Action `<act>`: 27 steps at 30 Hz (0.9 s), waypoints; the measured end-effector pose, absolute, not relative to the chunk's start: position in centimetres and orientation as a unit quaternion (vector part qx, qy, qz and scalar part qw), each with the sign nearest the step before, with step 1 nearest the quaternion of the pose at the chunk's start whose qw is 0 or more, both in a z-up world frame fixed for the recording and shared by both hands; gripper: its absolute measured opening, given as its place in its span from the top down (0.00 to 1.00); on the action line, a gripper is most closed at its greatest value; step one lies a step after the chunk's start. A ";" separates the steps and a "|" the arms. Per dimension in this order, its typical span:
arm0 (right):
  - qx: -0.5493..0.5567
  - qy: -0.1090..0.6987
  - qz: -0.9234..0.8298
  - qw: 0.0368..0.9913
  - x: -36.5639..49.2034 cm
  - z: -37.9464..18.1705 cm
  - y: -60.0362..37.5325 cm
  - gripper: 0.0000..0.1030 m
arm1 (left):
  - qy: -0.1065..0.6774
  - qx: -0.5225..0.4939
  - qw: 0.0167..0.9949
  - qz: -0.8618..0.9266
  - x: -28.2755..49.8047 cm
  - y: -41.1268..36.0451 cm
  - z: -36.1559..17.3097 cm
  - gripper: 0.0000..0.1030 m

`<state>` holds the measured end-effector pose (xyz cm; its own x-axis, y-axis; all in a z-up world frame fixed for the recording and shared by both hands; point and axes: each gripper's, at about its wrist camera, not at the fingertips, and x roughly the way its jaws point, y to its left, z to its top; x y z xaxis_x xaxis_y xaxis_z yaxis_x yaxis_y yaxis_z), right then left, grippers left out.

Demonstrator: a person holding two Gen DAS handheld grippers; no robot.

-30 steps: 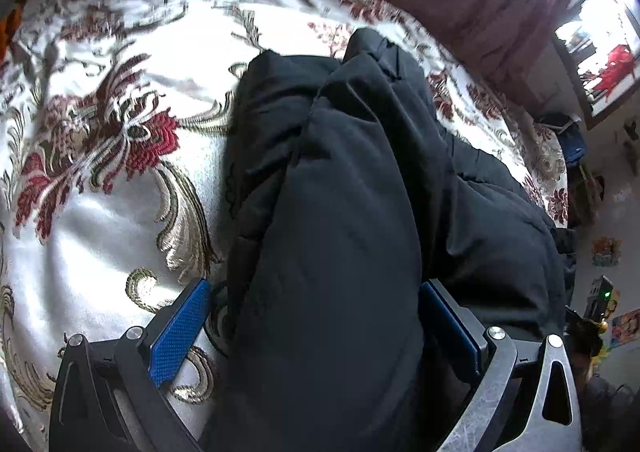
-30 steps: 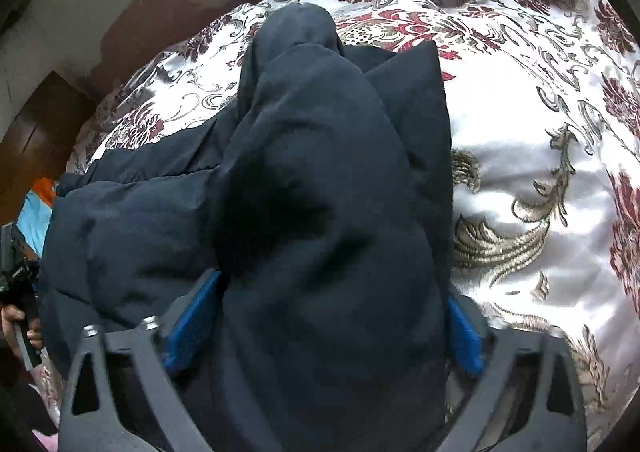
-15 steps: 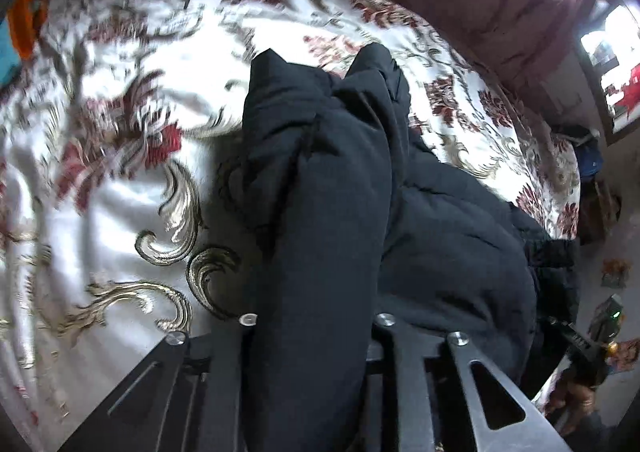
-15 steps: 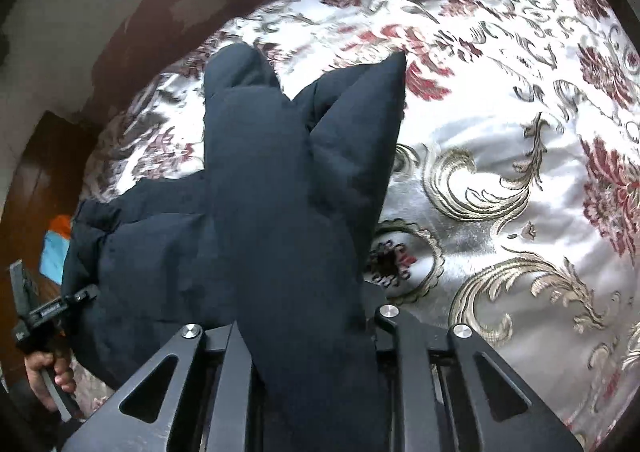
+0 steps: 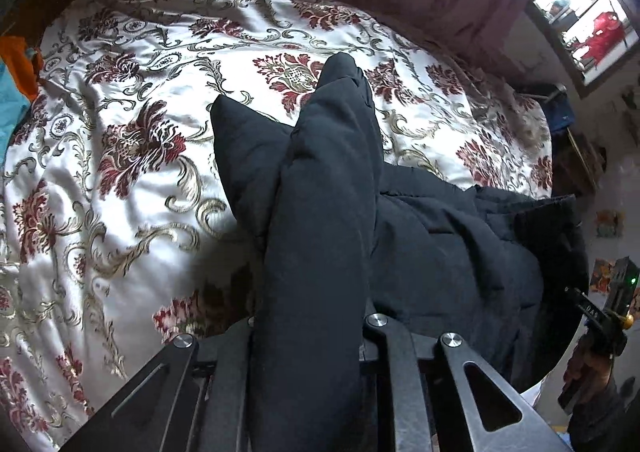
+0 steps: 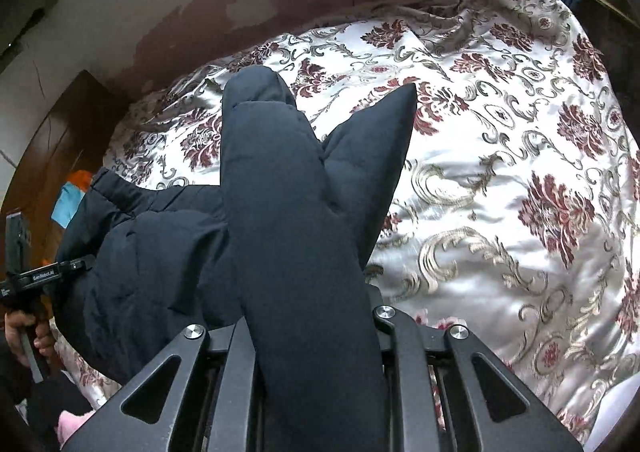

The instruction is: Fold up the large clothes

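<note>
Jacket (image 5: 316,236), dark, padded: pinched in left tongs (image 5: 310,336) and right tongs (image 6: 312,332), lifted off floral bedspread (image 5: 132,212), apparently to carry one edge over for folding.

Each view is taken from just behind its own tongs, looking forward and down along the fingers at close range. In the left wrist view the black padded jacket (image 5: 320,220) is seen clamped in the left gripper (image 5: 310,336); in the right wrist view it is clamped in the right gripper (image 6: 312,328). The jacket and the white satin bedspread with red flowers (image 5: 120,180) (image 6: 500,180) ahead of both tongs are shared.
</note>
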<state>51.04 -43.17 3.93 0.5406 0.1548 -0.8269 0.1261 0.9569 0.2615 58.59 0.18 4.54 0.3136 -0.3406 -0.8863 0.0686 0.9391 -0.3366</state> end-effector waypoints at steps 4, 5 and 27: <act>0.147 0.500 -0.008 0.853 50.3 1.0 -43.1 0.86 | 0.575 -0.108 0.801 -0.128 56.7 -0.3 3.1 0.85; 0.153 0.508 -0.012 0.847 50.3 -0.1 -43.0 0.86 | 0.581 -0.109 0.796 -0.126 56.5 -0.4 2.0 0.85; 0.193 0.517 -0.109 0.827 49.6 -7.2 -45.0 0.30 | 0.600 -0.115 0.789 -0.069 55.4 1.4 -5.7 0.44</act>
